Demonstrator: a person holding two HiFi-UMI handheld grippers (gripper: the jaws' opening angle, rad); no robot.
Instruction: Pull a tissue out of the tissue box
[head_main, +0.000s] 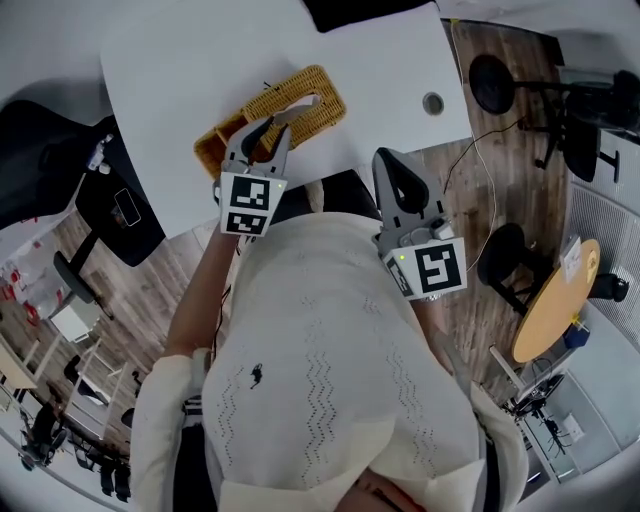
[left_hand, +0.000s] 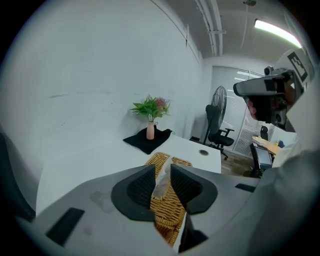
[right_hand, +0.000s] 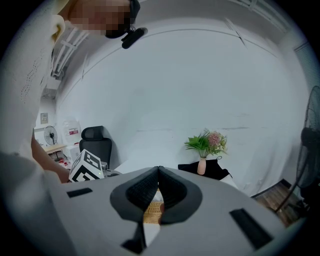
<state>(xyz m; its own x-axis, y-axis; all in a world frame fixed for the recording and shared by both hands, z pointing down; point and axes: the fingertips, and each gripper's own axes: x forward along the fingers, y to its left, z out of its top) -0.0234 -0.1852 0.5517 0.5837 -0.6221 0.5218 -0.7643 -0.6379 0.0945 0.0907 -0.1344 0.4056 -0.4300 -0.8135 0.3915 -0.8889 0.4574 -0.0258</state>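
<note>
A woven wicker tissue box (head_main: 318, 88) lies on the white table (head_main: 180, 60), with a white tissue (head_main: 301, 107) sticking out of its top slot. My left gripper (head_main: 268, 127) hovers right over the box's near end. In the left gripper view the left gripper (left_hand: 162, 169) is open, and the tissue (left_hand: 162, 181) shows in the gap above the wicker box (left_hand: 169, 209); whether a pad touches it I cannot tell. My right gripper (head_main: 392, 157) is held off the table's near edge; in its own view the right gripper (right_hand: 159, 172) is shut and empty.
A vase of flowers (left_hand: 151, 125) stands on a black cloth at the table's far end. A round cable hole (head_main: 433, 102) sits near the table's right corner. Office chairs (head_main: 115, 205), a standing fan (left_hand: 217, 102) and a round wooden table (head_main: 558, 300) surround it.
</note>
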